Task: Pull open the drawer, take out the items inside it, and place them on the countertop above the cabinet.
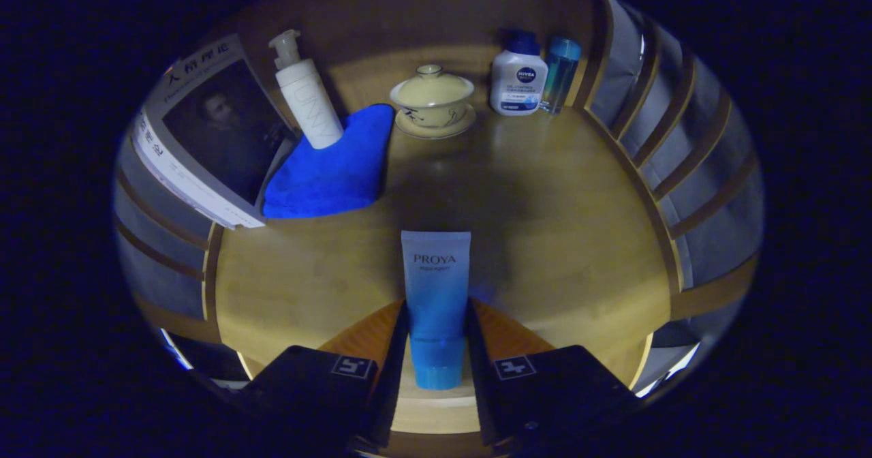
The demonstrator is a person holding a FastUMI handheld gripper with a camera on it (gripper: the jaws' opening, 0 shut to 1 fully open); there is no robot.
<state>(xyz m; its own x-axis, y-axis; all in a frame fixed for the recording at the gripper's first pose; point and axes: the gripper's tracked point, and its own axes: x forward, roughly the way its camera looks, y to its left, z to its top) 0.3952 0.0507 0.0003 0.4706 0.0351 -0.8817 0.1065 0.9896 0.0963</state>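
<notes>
Claw [436, 339] level over wooden worktop [558, 240], fingers clamped on blue tube [436, 294], cap end between them.

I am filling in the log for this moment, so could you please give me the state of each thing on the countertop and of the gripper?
Gripper: shut on the blue tube.
Blue tube: held between the fingers, cap toward the camera.
Pump bottle: upright, on the blue cloth.
Blue cloth: lying flat, bunched.
Lidded cup: lid on, on its saucer.
White bottle: upright, capped.
Clear blue bottle: upright, capped.
Book: closed.
</notes>
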